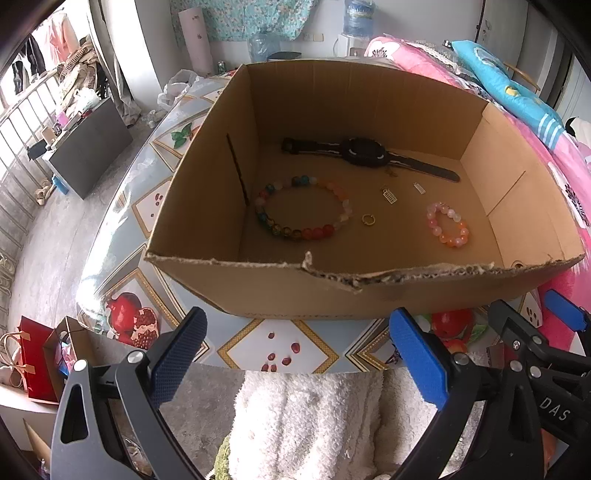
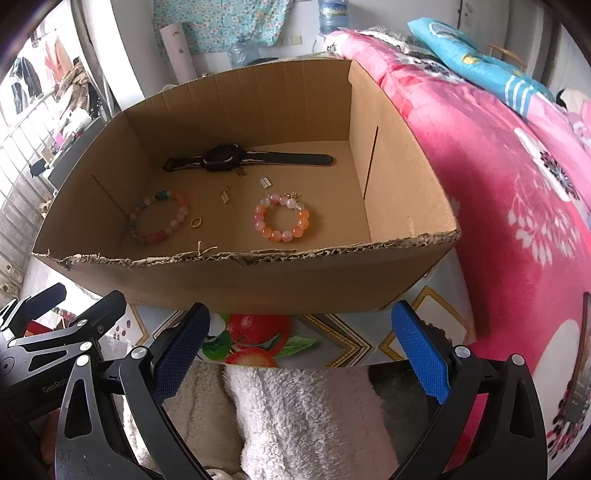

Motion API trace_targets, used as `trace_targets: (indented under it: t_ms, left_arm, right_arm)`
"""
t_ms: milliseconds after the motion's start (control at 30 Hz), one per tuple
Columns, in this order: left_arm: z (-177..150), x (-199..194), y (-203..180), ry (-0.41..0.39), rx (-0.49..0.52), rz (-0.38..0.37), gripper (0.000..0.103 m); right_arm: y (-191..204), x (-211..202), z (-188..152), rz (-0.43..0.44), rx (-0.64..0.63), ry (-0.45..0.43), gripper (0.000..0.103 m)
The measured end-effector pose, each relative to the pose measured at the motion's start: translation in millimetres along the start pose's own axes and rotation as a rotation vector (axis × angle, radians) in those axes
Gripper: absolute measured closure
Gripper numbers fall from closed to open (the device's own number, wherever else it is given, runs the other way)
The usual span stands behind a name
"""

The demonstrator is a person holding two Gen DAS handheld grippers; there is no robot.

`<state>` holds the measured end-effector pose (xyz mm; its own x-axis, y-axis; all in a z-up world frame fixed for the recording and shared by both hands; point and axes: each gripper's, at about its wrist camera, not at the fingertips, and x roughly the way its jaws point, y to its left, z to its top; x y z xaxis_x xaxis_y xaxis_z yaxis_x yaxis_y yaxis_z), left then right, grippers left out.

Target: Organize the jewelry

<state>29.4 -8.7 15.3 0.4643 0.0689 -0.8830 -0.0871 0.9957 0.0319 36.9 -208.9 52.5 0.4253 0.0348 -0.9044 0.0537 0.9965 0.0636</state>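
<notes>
Cardboard box (image 1: pixel 369 291) on the counter (image 1: pixel 277 350) already holds jewelry: watch (image 1: pixel 364 151) at twelve o'clock, bracelets below, possibly earrings. Both tongs (image 1: pixel 295 354) (image 2: pixel 301 350) hang spread, empty; sorting seems nearly done.

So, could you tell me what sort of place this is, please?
Most likely a lived-in bedroom at home: a bed with a pink floral quilt beside the table, clothes hanging by the window, and a water dispenser at the back wall.

Open-topped box (image 1: pixel 258 288), seemingly unobstructed above
</notes>
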Motion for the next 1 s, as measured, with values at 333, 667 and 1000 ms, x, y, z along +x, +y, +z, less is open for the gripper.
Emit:
trace_targets:
  t_ms: [333,667,1000]
  left_arm:
    - [2.3,1.3,0.8,0.002,0.0,-0.002,0.006]
    - [3.3,2.9,2.1,0.007,-0.001,-0.005,0.006]
    - [3.5,2.8,2.2,0.007,-0.001,-0.005,0.006]
  right_arm:
    - [0.0,1.8,1.9,0.002,0.003,0.006,0.008]
    - [1.0,2.5,2.8,0.0,0.003,0.007,0.008]
    - [0.8,2.5,3.1,0.001,0.002,0.007,0.008]
